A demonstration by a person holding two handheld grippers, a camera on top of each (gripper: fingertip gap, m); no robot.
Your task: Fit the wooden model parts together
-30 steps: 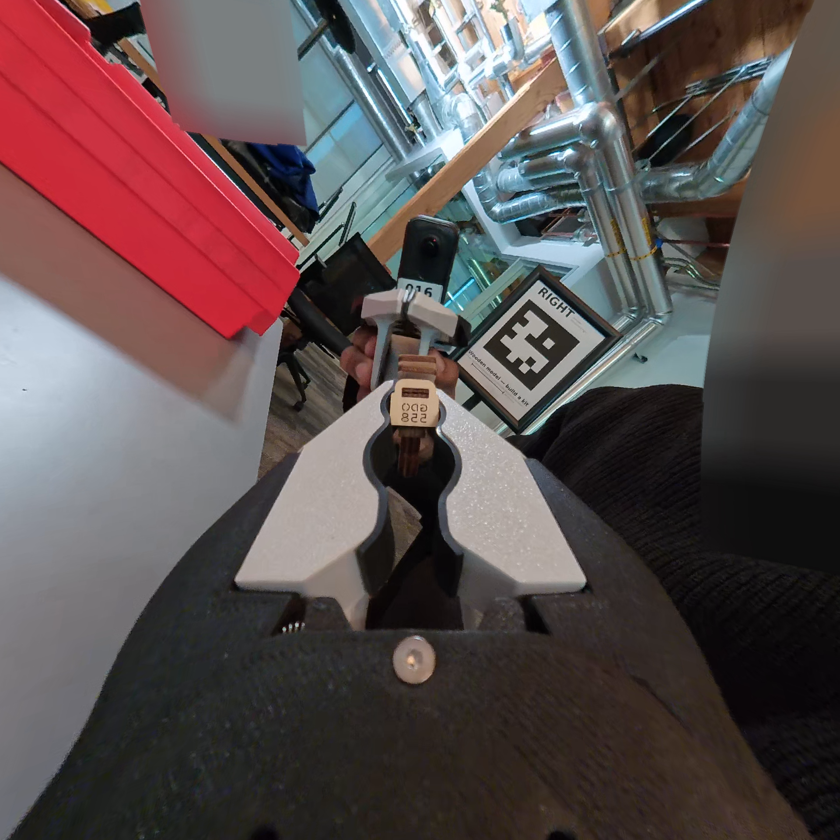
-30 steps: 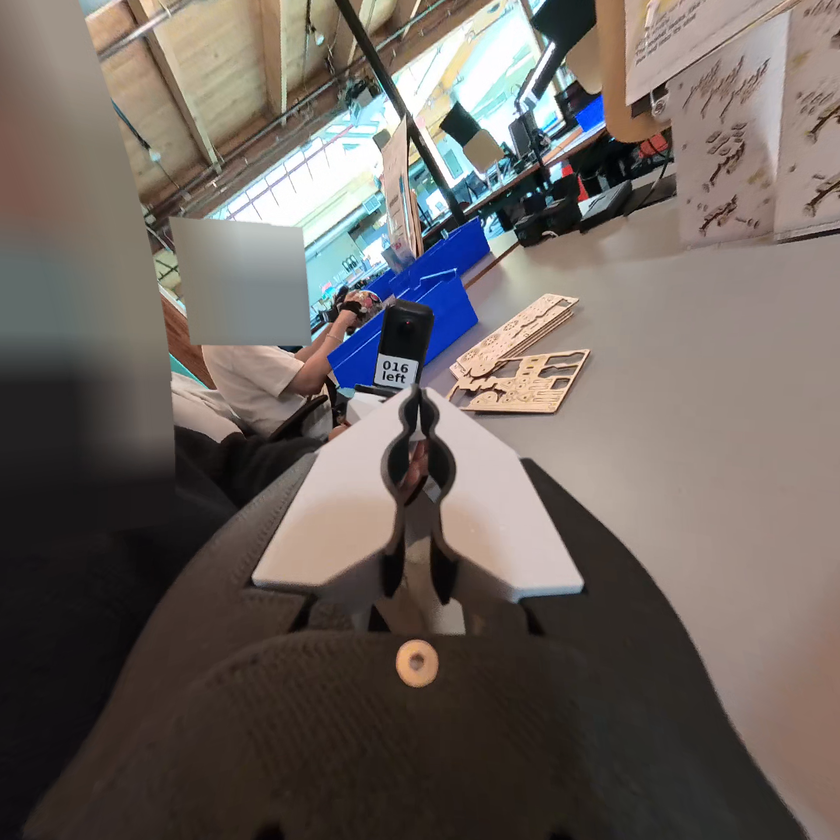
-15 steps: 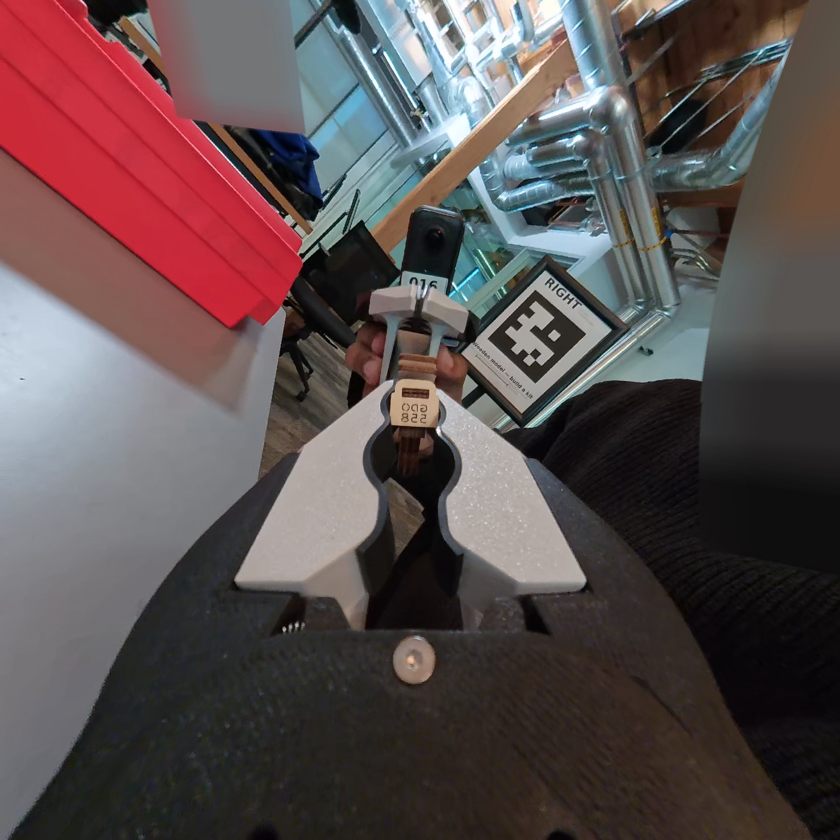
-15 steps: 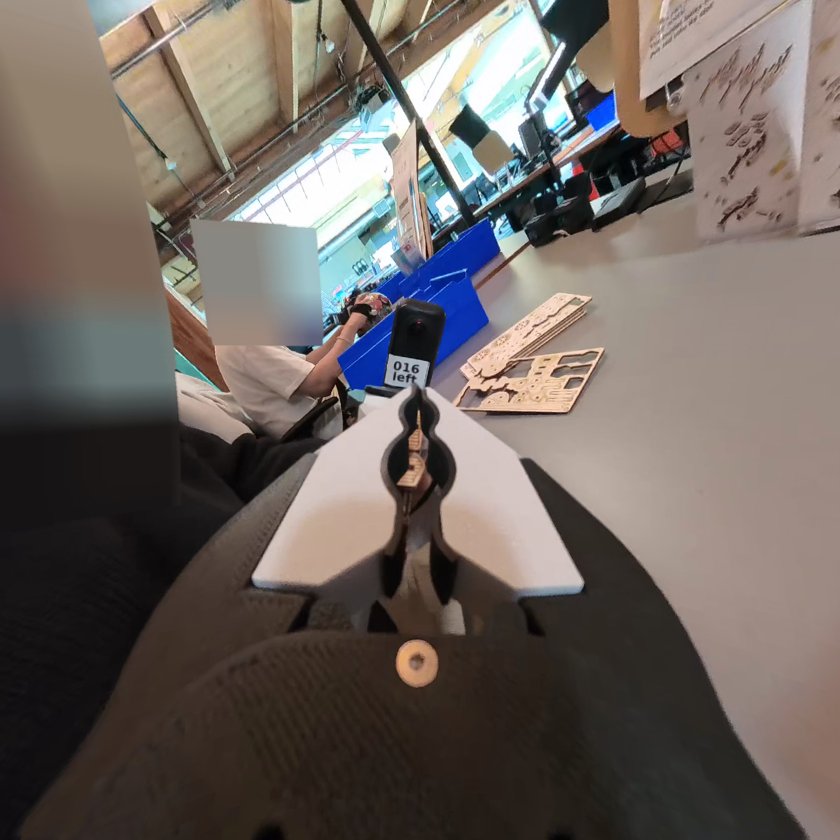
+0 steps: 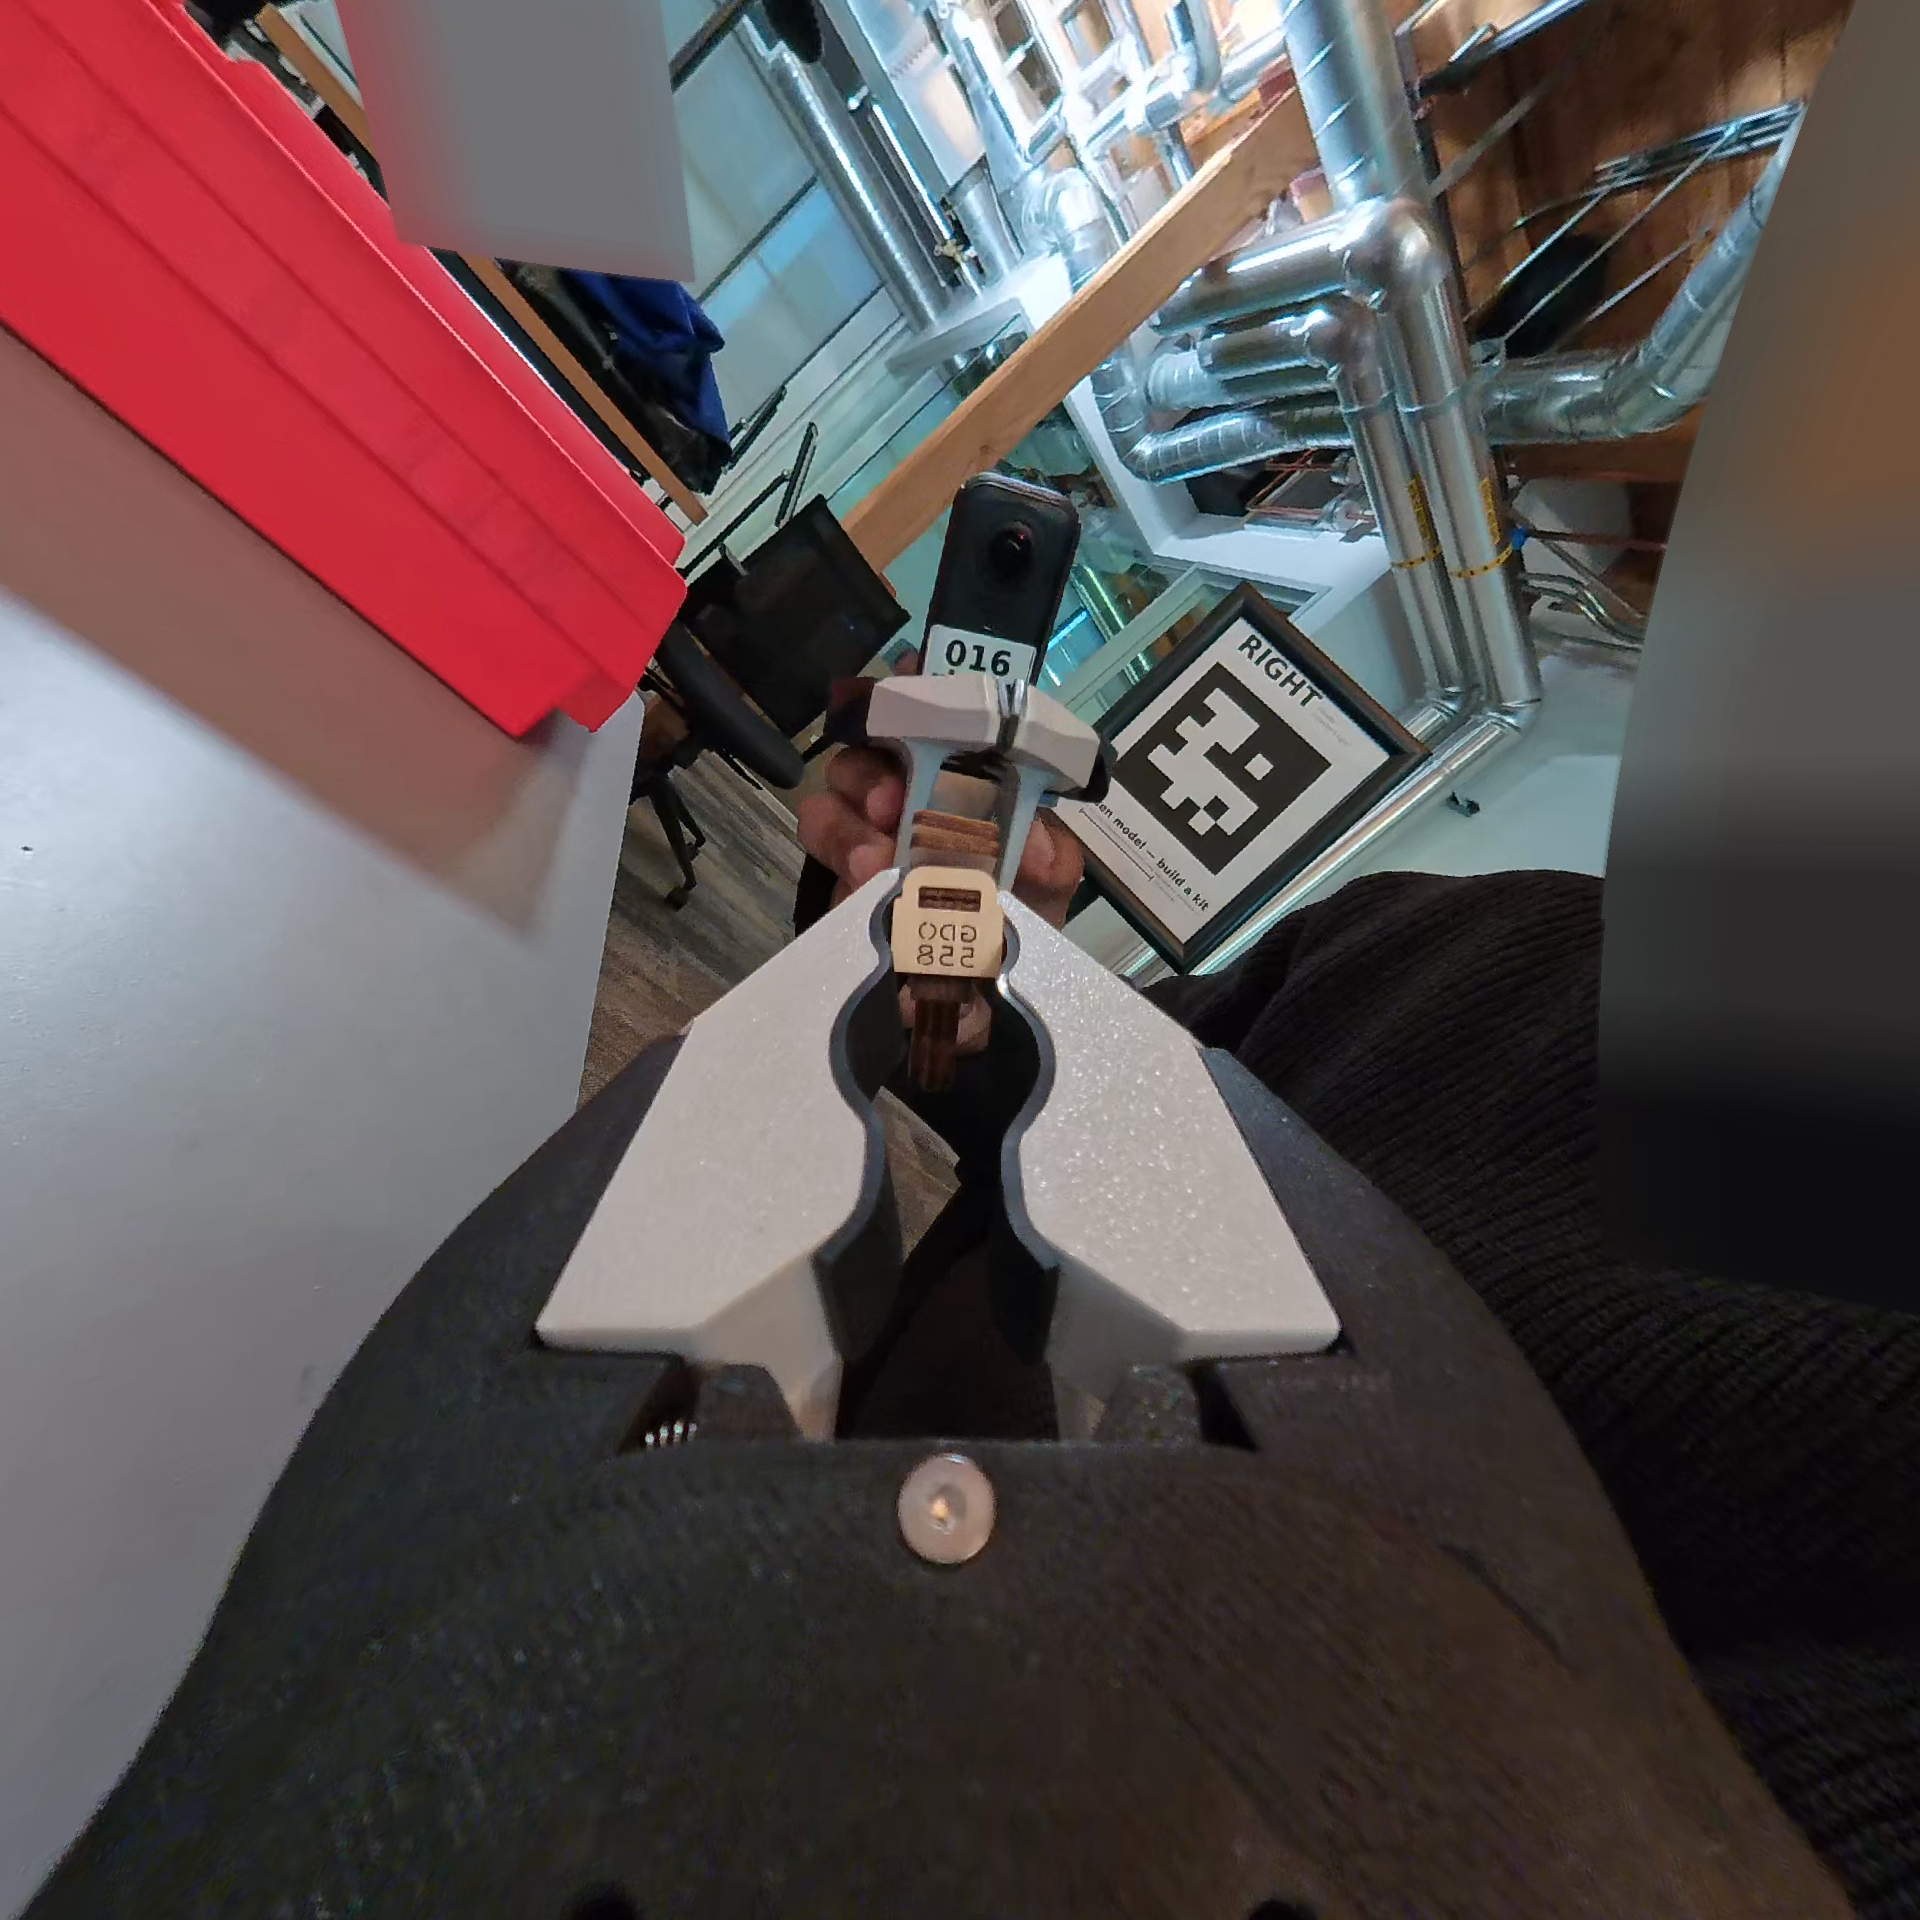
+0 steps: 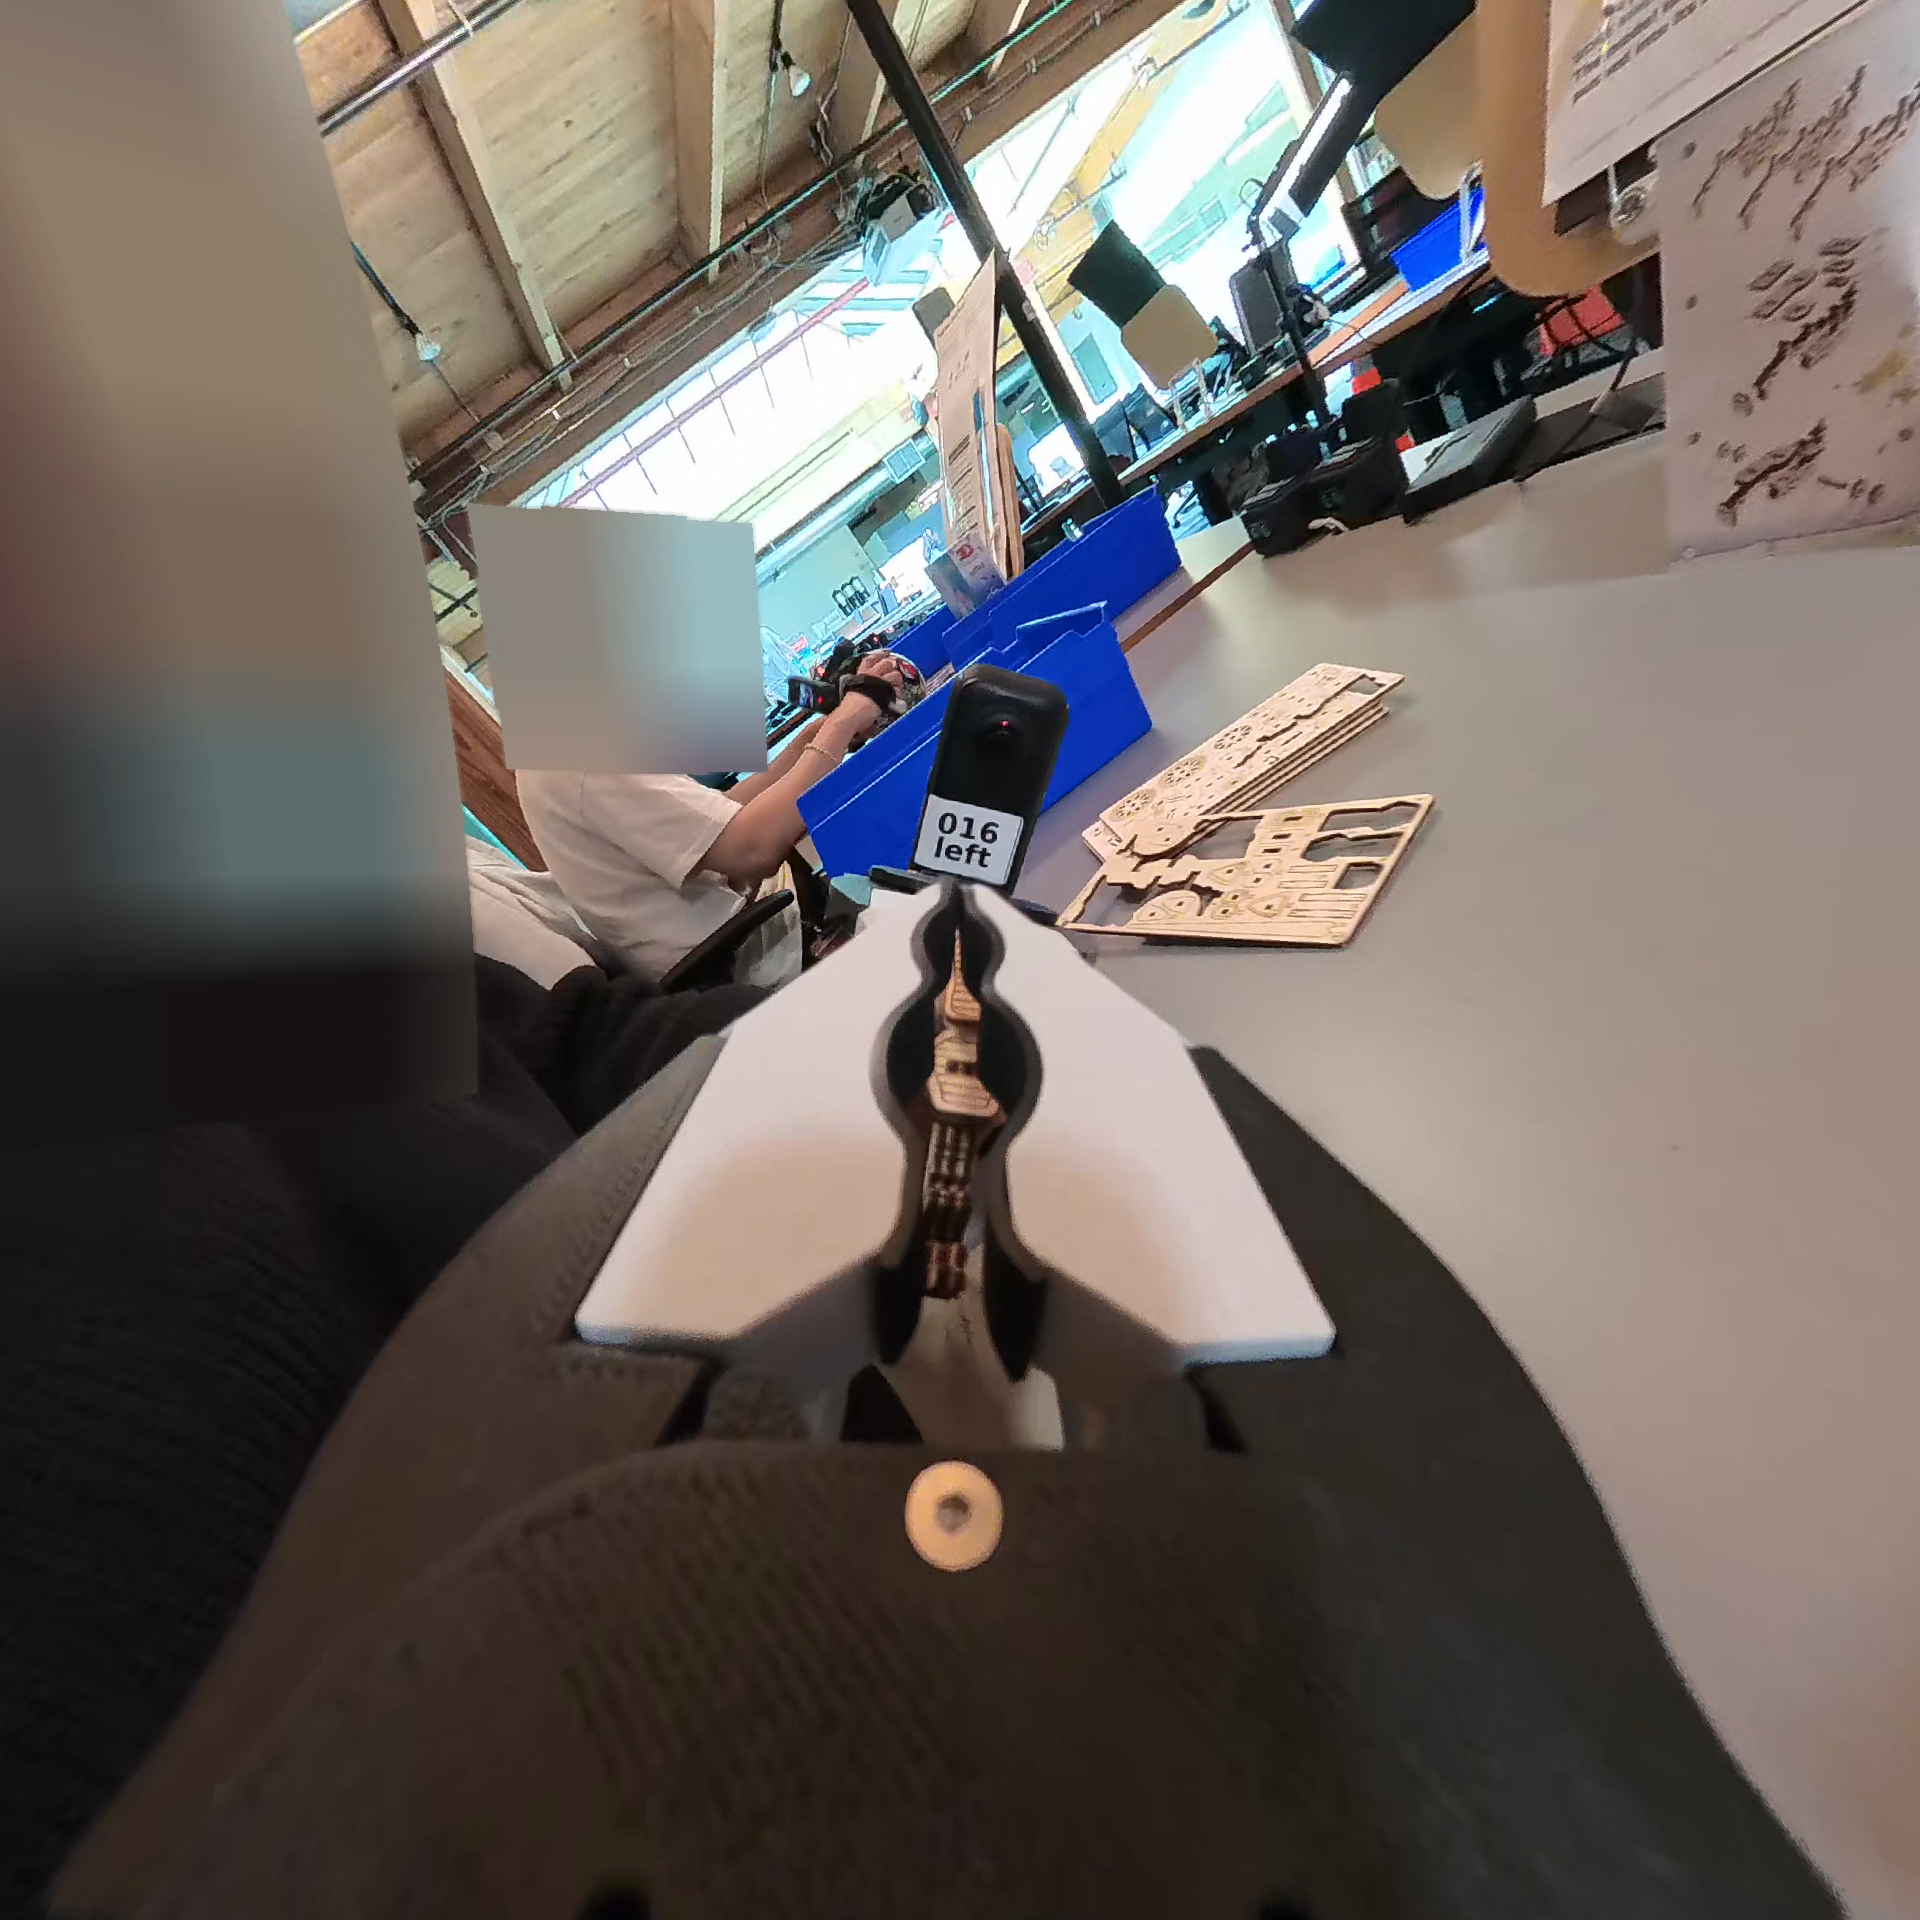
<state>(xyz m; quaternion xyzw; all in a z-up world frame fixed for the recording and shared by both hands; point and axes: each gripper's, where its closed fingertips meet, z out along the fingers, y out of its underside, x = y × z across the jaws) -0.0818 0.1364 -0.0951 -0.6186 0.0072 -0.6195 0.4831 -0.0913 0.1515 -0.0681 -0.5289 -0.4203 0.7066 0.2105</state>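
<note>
In the left wrist view my left gripper (image 5: 948, 906) is shut on a small pale wooden part (image 5: 948, 935) with an engraved face; a darker wooden tab (image 5: 935, 1039) hangs below it. My right gripper (image 5: 961, 805) faces it tip to tip, its fingers around a stack of wooden layers (image 5: 951, 831) touching the pale part. In the right wrist view my right gripper (image 6: 956, 914) is shut on the wooden model part (image 6: 956, 1081), seen edge-on along the gap. Whether the parts are joined is hidden.
A grey table (image 6: 1558, 1039) holds a cut-out wooden sheet (image 6: 1278, 873) and a stack of sheets (image 6: 1268, 738), with blue bins (image 6: 1091, 717) behind. A seated person (image 6: 634, 862) is beyond the table edge. A red bin (image 5: 312, 364) stands left; a framed marker sign (image 5: 1236, 769) stands behind. My left and right fingertips are right by each other.
In the right wrist view the wooden part has come into sight, lying along the gap between the fingers. The grippers stay tip to tip; the view has tilted slightly.
</note>
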